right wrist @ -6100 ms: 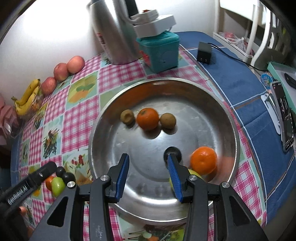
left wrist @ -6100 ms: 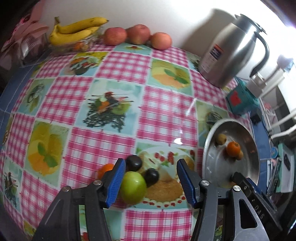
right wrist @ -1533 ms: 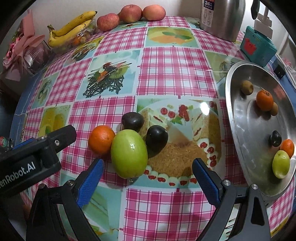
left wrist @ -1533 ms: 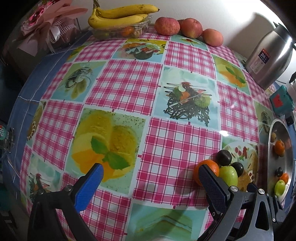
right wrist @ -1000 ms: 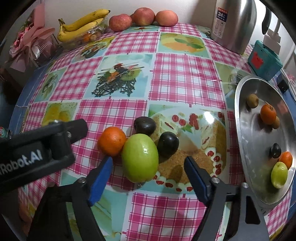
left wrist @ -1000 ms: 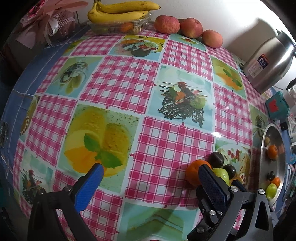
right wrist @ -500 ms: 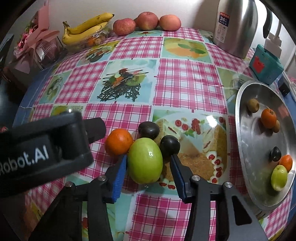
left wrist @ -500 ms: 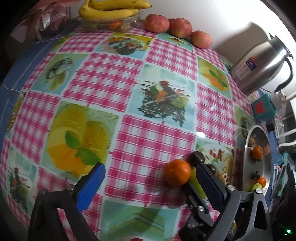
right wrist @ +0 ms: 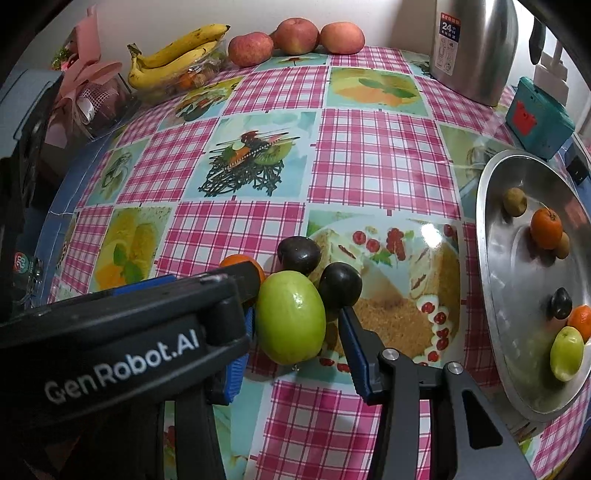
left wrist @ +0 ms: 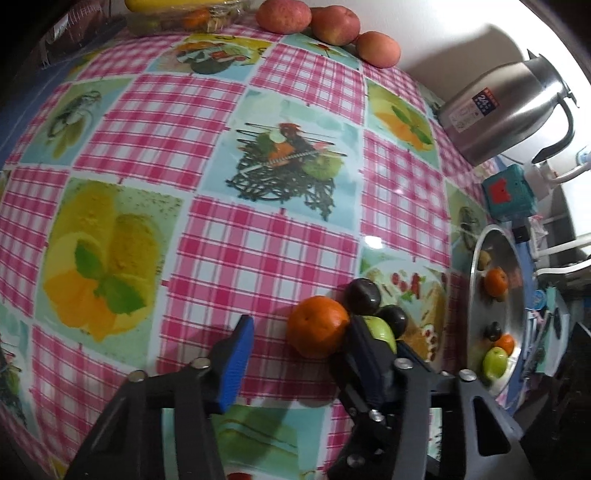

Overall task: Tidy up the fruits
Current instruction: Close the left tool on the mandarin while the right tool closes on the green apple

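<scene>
Between the right tongs (right wrist: pixel 295 332), the green fruit (right wrist: pixel 290 316) stands lengthwise.

Four loose fruits are sitting at lower centre of the right wrist view: one green fruit (right wrist: pixel 291 316), one orange (right wrist: pixel 242 266) and two dark plums (right wrist: pixel 299 255) (right wrist: pixel 340 285). Six more are lying in the one metal pan (right wrist: pixel 491 266) at the right: two oranges (right wrist: pixel 546 228) (right wrist: pixel 580 322), two brown fruits (right wrist: pixel 515 201) (right wrist: pixel 563 245), one dark plum (right wrist: pixel 561 303), one green fruit (right wrist: pixel 566 353). Three apples (right wrist: pixel 251 48) (right wrist: pixel 297 36) (right wrist: pixel 342 37) and one bunch of bananas (right wrist: pixel 173 59) are lining the top edge, with one steel kettle (right wrist: pixel 474 48) at upper right.
</scene>
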Tool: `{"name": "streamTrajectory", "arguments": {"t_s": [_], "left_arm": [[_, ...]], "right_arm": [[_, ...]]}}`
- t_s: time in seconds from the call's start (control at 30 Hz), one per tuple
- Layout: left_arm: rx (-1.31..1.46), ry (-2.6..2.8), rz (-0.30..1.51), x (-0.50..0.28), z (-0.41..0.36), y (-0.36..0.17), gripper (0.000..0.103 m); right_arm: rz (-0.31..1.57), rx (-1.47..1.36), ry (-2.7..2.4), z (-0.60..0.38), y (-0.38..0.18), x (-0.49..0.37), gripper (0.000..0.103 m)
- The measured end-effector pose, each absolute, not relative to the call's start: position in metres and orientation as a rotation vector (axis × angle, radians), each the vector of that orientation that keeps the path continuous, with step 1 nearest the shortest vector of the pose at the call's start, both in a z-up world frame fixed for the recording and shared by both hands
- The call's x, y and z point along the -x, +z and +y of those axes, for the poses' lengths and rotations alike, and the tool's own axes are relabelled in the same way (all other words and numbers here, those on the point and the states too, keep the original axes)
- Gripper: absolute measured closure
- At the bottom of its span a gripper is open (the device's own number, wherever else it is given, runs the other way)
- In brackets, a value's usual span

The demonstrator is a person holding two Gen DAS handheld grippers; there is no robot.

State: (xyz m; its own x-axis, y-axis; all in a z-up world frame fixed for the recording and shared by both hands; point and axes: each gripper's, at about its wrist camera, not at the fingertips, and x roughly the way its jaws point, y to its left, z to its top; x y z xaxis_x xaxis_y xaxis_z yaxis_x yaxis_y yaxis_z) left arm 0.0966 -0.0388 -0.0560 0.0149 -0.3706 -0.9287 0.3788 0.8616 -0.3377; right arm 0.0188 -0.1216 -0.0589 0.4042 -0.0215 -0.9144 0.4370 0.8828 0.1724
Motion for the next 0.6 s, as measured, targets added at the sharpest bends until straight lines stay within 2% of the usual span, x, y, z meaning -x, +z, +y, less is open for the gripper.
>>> {"name": "streamTrajectory", "arguments": {"t_s": [0.27,0.6], "left_arm": [[0.079,-0.617,1.479,-0.099,-0.036,-0.058,0.067],[0.135,-0.595,1.497,-0.103,-0.030,-0.060,0.068]], "right_arm": [[1.133,-0.432,-0.294,-0.122,-0.061,-0.018,0.054],[1.132,-0.441,-0.294,-0.122,-0.060,-0.017,0.054]]}}
